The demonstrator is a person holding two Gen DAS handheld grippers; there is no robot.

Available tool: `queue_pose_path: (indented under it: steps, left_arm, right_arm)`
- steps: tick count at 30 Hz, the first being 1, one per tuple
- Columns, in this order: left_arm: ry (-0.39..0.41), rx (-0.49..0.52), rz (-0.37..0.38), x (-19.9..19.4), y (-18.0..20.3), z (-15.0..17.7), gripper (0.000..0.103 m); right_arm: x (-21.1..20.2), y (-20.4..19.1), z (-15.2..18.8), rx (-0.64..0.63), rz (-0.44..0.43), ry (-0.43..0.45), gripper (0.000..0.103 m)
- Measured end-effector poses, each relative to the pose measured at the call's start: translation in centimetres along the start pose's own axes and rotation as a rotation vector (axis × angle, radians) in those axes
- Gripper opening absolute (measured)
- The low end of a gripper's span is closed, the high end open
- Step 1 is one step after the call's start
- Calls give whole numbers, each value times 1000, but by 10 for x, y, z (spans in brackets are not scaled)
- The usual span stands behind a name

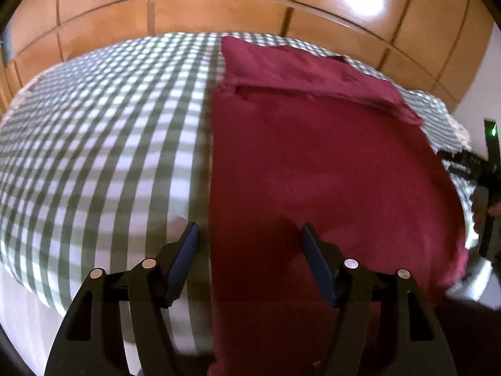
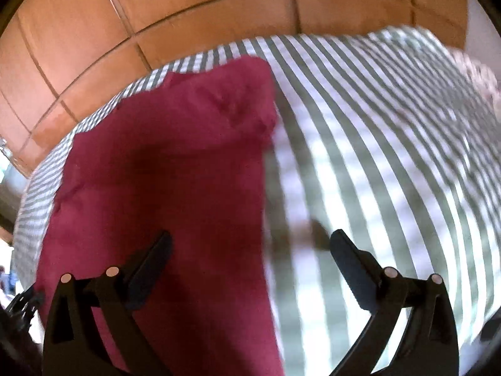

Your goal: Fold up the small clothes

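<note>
A dark red garment (image 1: pixel 328 163) lies spread flat on a green-and-white checked cloth (image 1: pixel 103 144) over a table. Its far end is folded over. My left gripper (image 1: pixel 250 235) is open and empty, hovering over the garment's left edge near its near end. My right gripper (image 2: pixel 250 244) is open and empty over the garment's (image 2: pixel 162 172) right edge, one finger above the red fabric and the other above the checked cloth (image 2: pixel 375 156). The right gripper also shows at the right edge of the left wrist view (image 1: pixel 482 188).
An orange tiled floor (image 1: pixel 219 3) lies beyond the table's far edge. The checked cloth hangs over the table's rounded edges. A white wall (image 1: pixel 482 87) shows at the right.
</note>
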State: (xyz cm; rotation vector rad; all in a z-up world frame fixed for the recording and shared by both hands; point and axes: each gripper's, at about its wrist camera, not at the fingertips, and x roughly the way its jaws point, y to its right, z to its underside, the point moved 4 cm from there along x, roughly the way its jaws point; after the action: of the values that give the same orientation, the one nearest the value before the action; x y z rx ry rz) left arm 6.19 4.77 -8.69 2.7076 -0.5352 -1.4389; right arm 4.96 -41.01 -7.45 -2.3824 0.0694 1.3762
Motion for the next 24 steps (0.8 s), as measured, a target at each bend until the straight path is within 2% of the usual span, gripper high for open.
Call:
queue_pose_path:
  steps: [4, 7, 8, 10, 11, 12, 13, 19, 24]
  left_arm:
    - [-58, 17, 79, -8, 4, 17, 50]
    - [-115, 41, 118, -11, 7, 32, 50]
    - [-129, 46, 125, -12, 8, 36, 50]
    - [-165, 56, 145, -12, 9, 45, 27]
    - [-172, 57, 149, -13, 9, 47, 21]
    - [-174, 53, 159, -15, 8, 48, 12]
    - [-169, 30, 189, -19, 7, 46, 11]
    - [-75, -145, 417, -42, -1, 4, 11]
    - [-54, -251, 494, -23, -10, -37, 11]
  right_arm:
    - [-31, 4, 52, 5, -46, -76, 74]
    - [-45, 2, 91, 4, -82, -161, 61]
    - [-46, 1, 104, -1, -82, -197, 53]
    - [-43, -2, 120, -10, -87, -255, 39]
    - [-41, -3, 126, -14, -90, -276, 25]
    - [-43, -6, 124, -16, -97, -278, 14]
    - [-45, -8, 122, -15, -110, -275, 10]
    - [-74, -33, 51, 31, -294, -99, 9]
    - [-58, -30, 3, 104, -322, -27, 9]
